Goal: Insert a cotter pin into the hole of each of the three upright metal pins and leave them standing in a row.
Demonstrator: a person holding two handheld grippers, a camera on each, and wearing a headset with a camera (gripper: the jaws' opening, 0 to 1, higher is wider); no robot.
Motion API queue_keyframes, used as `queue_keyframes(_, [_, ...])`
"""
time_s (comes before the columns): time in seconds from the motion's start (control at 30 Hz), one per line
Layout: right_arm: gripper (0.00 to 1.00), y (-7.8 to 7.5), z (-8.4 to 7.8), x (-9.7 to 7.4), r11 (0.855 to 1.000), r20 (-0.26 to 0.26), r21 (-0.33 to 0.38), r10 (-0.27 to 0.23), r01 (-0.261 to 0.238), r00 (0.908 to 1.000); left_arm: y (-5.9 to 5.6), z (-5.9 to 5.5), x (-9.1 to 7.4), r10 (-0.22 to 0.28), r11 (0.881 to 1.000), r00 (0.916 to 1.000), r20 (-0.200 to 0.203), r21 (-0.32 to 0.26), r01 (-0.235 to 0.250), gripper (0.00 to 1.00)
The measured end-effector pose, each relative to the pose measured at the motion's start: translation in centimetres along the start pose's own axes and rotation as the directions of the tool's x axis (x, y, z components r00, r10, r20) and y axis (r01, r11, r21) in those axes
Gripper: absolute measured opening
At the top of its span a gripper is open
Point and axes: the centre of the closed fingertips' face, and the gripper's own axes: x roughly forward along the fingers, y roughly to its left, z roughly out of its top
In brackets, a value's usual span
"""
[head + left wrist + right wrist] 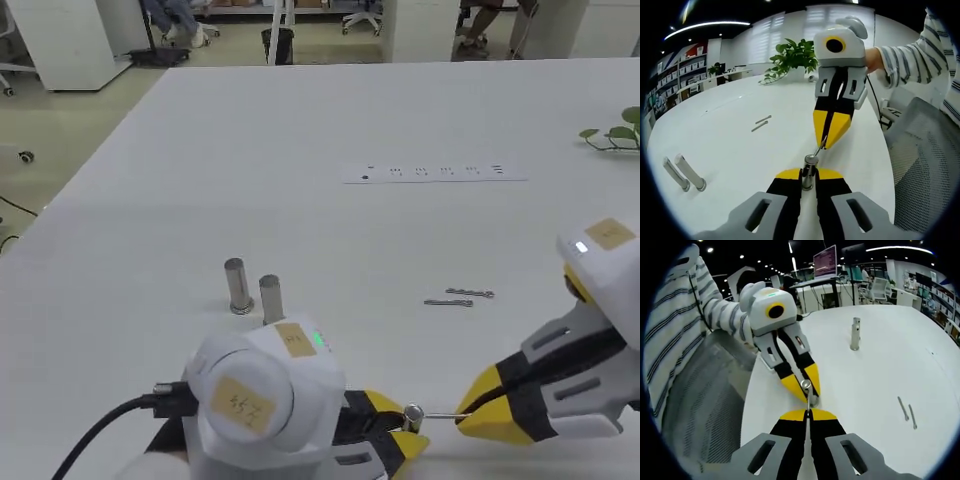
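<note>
Stretching away smooth and white is the table (300,150). The left gripper (405,432) clamps a cylindrical steel pin (413,414), axis upright. The right gripper (478,416) pinches a thin wire cotter pin (440,414), level, with its tip at that pin's head. Beyond it stand two more steel pins (238,285), and spare cotter pins (458,297) lie flat.

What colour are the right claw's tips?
Yellow, on the right claw; clearest in the left gripper view.

A white table (300,150) carries a flat white strip (435,174) near its middle. A leafy plant (615,135) sits at the table's right edge in the head view. A dark bin (278,45) stands beyond the table's far edge.
</note>
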Motion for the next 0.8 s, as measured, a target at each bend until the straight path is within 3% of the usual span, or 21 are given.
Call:
queue_keyframes(0.43, [0.03, 0.33, 0.34, -0.04, 1.000, 0.009, 0.005, 0.004, -0.004, 1.0000, -0.15, -0.11, -0.04, -0.009, 1.000, 0.9999, 0.009, -0.007, 0.009, 0.08])
queue_keyframes(0.8, [0.04, 0.09, 0.75, 0.61, 0.998, 0.015, 0.060, -0.002, 0.001, 0.9999, -0.03, -0.08, -0.05, 0.003, 1.000, 1.0000, 0.007, 0.008, -0.003, 0.07])
